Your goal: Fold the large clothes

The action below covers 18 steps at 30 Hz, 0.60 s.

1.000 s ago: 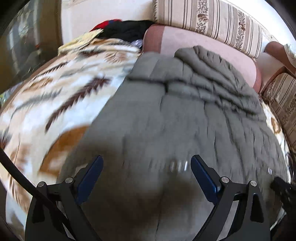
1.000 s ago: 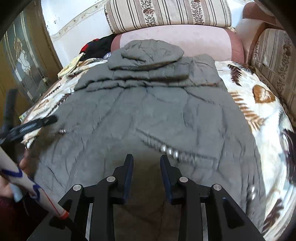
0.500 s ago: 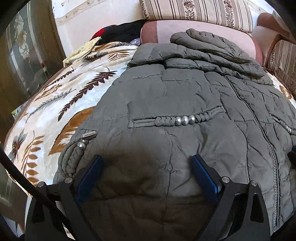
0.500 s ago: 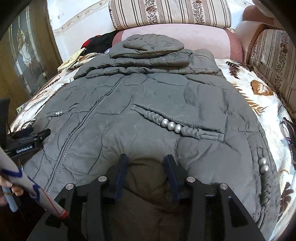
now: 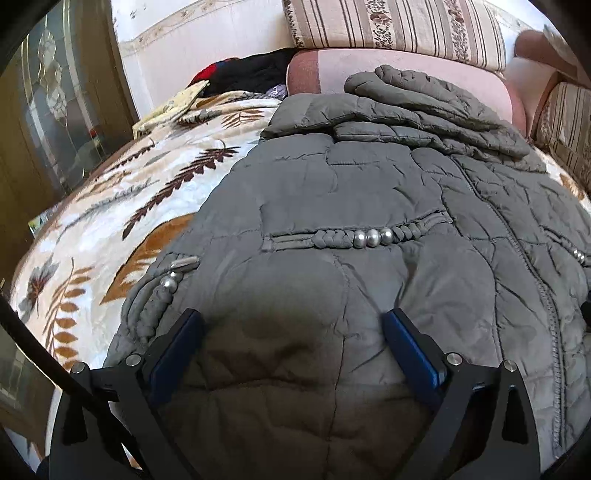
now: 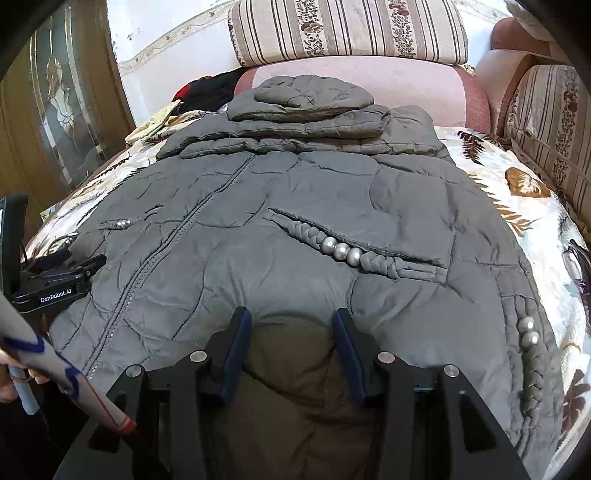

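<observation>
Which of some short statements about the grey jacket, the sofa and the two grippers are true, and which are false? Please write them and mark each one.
1. The grey jacket lies spread on a leaf-patterned blanket. True.
2. The jacket's zipper is fully open. False: it looks closed.
3. The left gripper is open. True.
4. The right gripper clamps a sleeve. False: its jaws are opening over the hem.
5. A striped cushion sits behind the jacket. True.

You're in a home living room: a striped floral sofa cushion (image 6: pixel 347 31) sits at twelve o'clock, a leaf-print blanket (image 5: pixel 110 229) covers the seat, and a wooden door with ornamental glass (image 6: pixel 55 99) stands at ten o'clock.
</observation>
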Tool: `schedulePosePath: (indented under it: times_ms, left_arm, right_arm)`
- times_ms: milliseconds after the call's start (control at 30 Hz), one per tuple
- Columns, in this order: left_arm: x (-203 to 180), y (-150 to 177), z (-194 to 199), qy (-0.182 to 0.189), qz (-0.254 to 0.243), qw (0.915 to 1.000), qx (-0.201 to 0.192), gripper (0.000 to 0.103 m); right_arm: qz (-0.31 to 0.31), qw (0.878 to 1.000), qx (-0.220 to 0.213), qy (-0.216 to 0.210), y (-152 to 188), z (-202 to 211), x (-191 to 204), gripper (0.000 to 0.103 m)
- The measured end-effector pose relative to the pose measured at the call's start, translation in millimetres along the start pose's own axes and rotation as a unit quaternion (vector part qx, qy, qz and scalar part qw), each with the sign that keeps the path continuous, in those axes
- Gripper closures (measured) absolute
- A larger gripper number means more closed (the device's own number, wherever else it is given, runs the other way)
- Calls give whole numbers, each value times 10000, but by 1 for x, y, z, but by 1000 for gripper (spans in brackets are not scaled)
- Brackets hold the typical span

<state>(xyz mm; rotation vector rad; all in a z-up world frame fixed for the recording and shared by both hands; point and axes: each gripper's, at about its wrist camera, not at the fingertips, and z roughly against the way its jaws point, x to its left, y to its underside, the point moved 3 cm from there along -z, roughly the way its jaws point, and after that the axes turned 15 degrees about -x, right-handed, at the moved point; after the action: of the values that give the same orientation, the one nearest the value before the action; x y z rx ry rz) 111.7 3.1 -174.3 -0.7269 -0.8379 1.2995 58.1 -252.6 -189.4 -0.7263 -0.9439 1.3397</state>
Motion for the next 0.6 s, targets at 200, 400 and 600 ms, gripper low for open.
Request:
schedulePosePath:
  times_ms: [200, 400, 600]
  left_arm:
    - [36, -5, 28, 63, 304, 9995, -99, 5]
    - [102, 1, 36, -285, 1201, 9924, 6, 5]
    - [103, 13, 21, -84, 1628, 9864, 204, 5]
  right_arm:
    - [-111, 9986, -511, 66, -18, 43, -19, 49]
    - [-688, 9919, -822, 681, -15, 88, -77, 41]
    - [-1623, 9786, -731, 1030, -4, 94, -122, 39]
